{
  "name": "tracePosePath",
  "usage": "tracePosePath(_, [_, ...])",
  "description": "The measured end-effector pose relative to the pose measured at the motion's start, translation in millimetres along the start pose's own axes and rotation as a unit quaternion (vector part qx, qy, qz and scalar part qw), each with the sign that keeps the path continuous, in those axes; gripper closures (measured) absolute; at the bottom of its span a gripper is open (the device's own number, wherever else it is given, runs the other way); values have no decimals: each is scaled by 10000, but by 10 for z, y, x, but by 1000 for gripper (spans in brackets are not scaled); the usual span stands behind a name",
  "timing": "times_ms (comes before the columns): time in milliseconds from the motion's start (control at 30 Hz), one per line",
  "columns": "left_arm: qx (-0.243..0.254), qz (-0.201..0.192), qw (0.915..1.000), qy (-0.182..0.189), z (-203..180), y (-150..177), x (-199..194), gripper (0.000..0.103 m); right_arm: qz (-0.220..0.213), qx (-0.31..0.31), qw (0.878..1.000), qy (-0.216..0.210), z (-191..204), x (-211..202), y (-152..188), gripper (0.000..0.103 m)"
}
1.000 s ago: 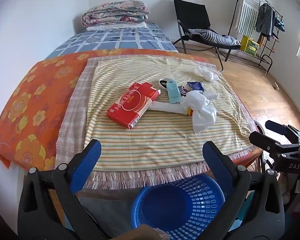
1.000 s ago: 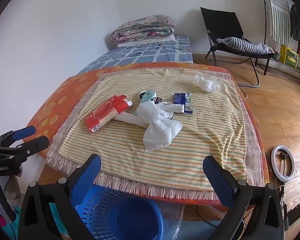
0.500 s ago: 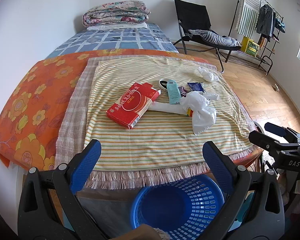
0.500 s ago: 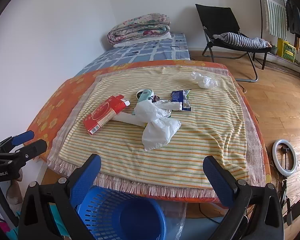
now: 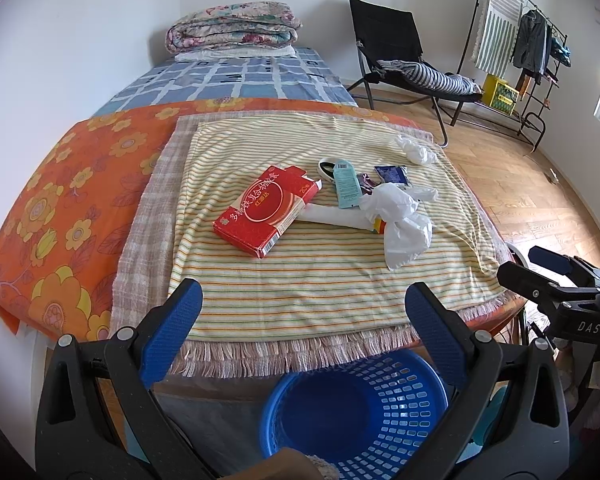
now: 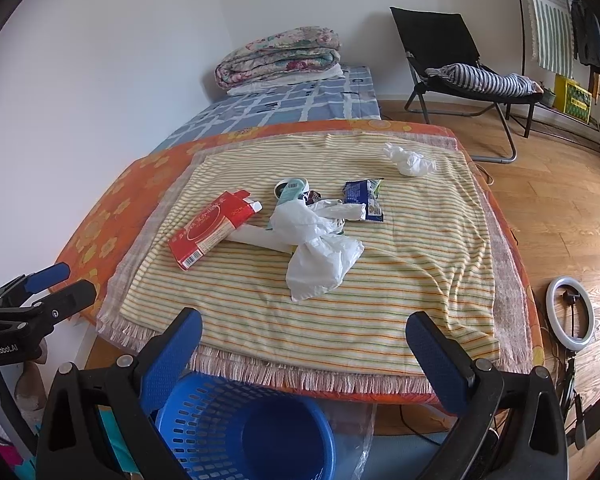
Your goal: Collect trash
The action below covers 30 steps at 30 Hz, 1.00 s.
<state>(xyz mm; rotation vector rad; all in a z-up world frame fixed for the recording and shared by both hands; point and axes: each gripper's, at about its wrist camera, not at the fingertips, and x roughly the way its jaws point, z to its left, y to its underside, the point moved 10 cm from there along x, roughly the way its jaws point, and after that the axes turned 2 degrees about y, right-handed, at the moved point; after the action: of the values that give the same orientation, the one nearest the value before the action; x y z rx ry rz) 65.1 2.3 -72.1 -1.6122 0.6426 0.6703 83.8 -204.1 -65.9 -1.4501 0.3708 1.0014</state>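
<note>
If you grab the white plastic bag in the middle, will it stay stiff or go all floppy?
Probably floppy: the white plastic bag lies crumpled and thin on the striped cloth. It looks light, so it may drape and trail. It partly overlaps a white tube, which might shift with it.

Near half of the bed's striped blanket [image 5: 320, 280] lay bare, trash cluster [image 5: 340, 204] crowded its middle, blue basket [image 5: 356, 412] stood below the near edge.

Trash [image 6: 320, 256] on striped cloth [image 6: 400, 272] (basket [image 6: 228, 436] below)
</note>
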Motion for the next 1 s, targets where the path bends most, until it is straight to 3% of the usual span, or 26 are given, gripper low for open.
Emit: tracePosePath(1000, [-15,1,10000,2,-9,-14,-25,0,51,44,10000,-1,11,2,43,0])
